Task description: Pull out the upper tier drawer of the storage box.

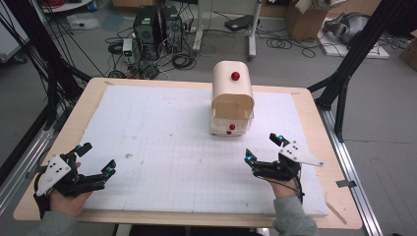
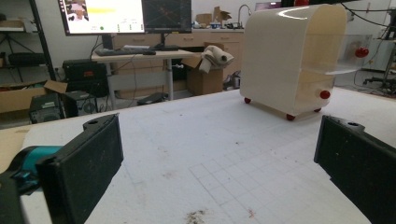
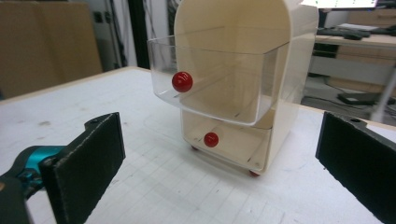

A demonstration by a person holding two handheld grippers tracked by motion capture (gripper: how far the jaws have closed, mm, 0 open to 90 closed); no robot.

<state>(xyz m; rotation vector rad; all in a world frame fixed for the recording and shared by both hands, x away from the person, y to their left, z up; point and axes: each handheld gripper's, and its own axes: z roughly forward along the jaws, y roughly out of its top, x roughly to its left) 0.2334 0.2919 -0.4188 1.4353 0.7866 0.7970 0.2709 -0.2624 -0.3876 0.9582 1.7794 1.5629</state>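
A cream cabinet (image 1: 232, 98) with a rounded top stands on the white foam board (image 1: 162, 147), right of centre toward the back. In the right gripper view its clear upper drawer (image 3: 215, 79) is pulled part way out and looks empty, with a red knob (image 3: 182, 81) on its front. The lower drawer (image 3: 224, 142) sits in, also with a red knob (image 3: 211, 139). Another red knob (image 1: 235, 75) tops the cabinet. My left gripper (image 1: 100, 156) rests open at the near left. My right gripper (image 1: 262, 147) is open just in front of the cabinet, nothing between its jaws.
The foam board lies on a wooden table (image 1: 324, 147). Black stand legs (image 1: 344, 73) rise off the table's right side and more (image 1: 44, 59) off its left. Computers (image 1: 157, 24) and cables cover the floor beyond the far edge.
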